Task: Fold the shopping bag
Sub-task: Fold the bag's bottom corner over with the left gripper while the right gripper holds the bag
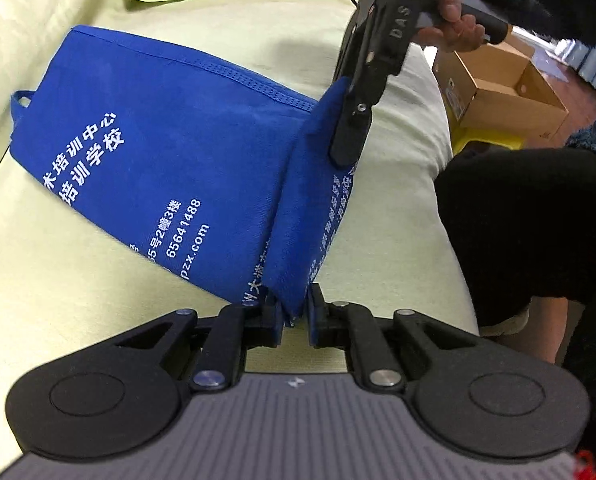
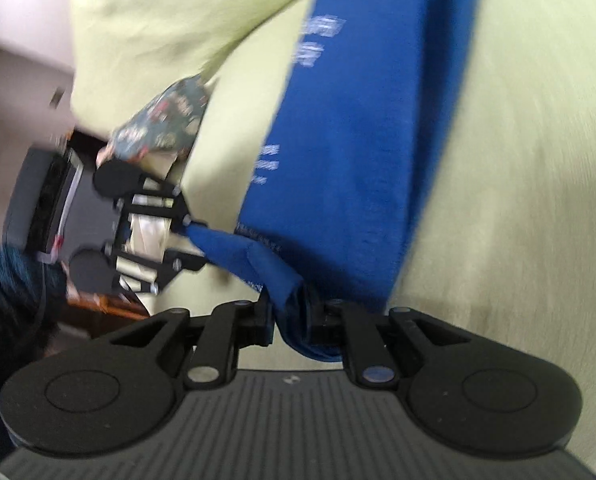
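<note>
Pinching one corner each, left gripper (image 1: 295,317) and right gripper (image 2: 291,317) have jaws clamped on the blue shopping bag (image 1: 145,168), its handle toward ten o'clock.

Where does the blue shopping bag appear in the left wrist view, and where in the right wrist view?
Left wrist view: blue shopping bag fills the left and centre, lying on the pale green cover.
Right wrist view: it runs as a blurred band from top centre down to the jaws.
Shared landmark: the white print on the bag.
</note>
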`<state>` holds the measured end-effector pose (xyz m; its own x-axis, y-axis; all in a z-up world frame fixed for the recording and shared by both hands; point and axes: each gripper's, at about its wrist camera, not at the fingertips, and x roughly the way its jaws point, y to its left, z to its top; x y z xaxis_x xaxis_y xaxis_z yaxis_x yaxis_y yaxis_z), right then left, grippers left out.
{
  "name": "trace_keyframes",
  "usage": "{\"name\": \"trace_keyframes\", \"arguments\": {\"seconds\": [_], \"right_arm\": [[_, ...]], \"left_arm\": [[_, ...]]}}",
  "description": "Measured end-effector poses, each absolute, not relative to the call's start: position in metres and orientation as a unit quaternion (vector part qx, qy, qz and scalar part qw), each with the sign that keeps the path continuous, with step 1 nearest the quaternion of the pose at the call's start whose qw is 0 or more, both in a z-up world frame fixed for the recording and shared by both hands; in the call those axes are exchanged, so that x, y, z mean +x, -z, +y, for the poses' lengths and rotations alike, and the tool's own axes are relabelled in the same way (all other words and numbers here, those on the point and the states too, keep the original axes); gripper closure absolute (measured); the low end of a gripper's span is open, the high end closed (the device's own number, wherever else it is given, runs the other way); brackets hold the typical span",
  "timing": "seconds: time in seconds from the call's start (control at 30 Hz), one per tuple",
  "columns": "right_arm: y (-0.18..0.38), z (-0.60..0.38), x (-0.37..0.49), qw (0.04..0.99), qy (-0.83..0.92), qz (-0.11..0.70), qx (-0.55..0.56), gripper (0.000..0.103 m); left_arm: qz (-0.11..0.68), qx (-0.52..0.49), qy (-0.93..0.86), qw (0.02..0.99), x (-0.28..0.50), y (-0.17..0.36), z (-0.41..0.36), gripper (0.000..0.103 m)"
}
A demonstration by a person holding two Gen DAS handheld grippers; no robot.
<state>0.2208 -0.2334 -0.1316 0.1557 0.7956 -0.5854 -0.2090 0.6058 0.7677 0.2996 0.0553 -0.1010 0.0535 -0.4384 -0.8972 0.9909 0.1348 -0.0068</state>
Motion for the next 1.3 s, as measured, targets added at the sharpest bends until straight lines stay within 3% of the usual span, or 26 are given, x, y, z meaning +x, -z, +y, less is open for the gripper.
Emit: {"name": "trace_keyframes", "arguments": {"seconds": [0.17,0.3,0.53,0.73,1.0,1.13,1.2,1.23,1.3], "right_arm": [[0.137,-0.237,0.230,0.702,-0.331,0.560,0.290,0.095],[0.141,-0.237,0.229,0.702,-0.321,0.557,0.305,0.096],[0.148,-0.236,0.236,0.695,-0.300,0.564,0.329,0.096],[0.148,-0.235,0.237,0.694,-0.289,0.567,0.337,0.097],[0.134,-0.231,0.234,0.722,-0.285,0.553,0.303,0.095],[0.097,-0.218,0.205,0.822,-0.241,0.475,0.204,0.077],[0.076,-0.209,0.177,0.882,-0.198,0.407,0.134,0.073],[0.069,-0.203,0.164,0.903,-0.185,0.375,0.101,0.074],[0.062,-0.184,0.133,0.934,-0.175,0.310,0.015,0.087]], "left_arm": [[0.382,0.352,0.525,0.675,0.291,0.097,0.070,0.078],[0.360,0.350,0.494,0.710,0.280,0.082,0.088,0.084],[0.289,0.318,0.520,0.738,0.253,0.052,0.077,0.084],[0.316,0.335,0.461,0.759,0.259,0.098,0.043,0.085],[0.351,0.294,0.414,0.787,0.259,0.107,0.038,0.086],[0.351,0.278,0.401,0.799,0.254,0.110,0.038,0.086],[0.352,0.274,0.397,0.802,0.253,0.110,0.038,0.086],[0.354,0.272,0.396,0.803,0.254,0.110,0.038,0.086],[0.354,0.269,0.395,0.804,0.254,0.110,0.038,0.086]]}}
